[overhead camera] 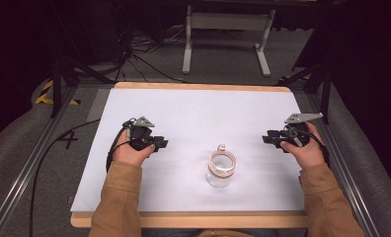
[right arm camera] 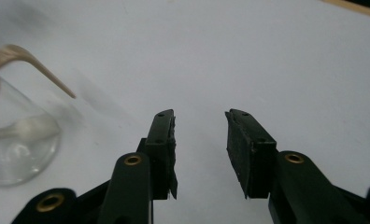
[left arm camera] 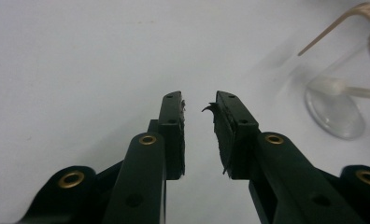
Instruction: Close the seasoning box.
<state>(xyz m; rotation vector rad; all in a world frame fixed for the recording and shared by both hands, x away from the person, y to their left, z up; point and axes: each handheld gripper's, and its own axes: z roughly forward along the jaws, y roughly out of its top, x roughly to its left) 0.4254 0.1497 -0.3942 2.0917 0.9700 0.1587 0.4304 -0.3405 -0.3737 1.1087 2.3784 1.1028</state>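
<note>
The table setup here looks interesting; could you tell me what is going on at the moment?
A person sits at a white-covered table with a two-jaw gripper in each hand. The left gripper and right gripper are both open and hold nothing, resting apart on either side of a clear glass jar. The jar stands upright between them near the front edge, with a wooden ring at its mouth and a small latch. Neither gripper touches it.

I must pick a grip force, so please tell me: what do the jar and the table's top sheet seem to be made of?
The jar looks like clear glass, perhaps hard plastic: the white surface shows through its walls and round base. Its tan rim and clasp look like wood or bamboo, though this is uncertain. The white sheet looks matte, like paper or thin plastic, laid on a pale wooden board whose edge shows around it.
</note>
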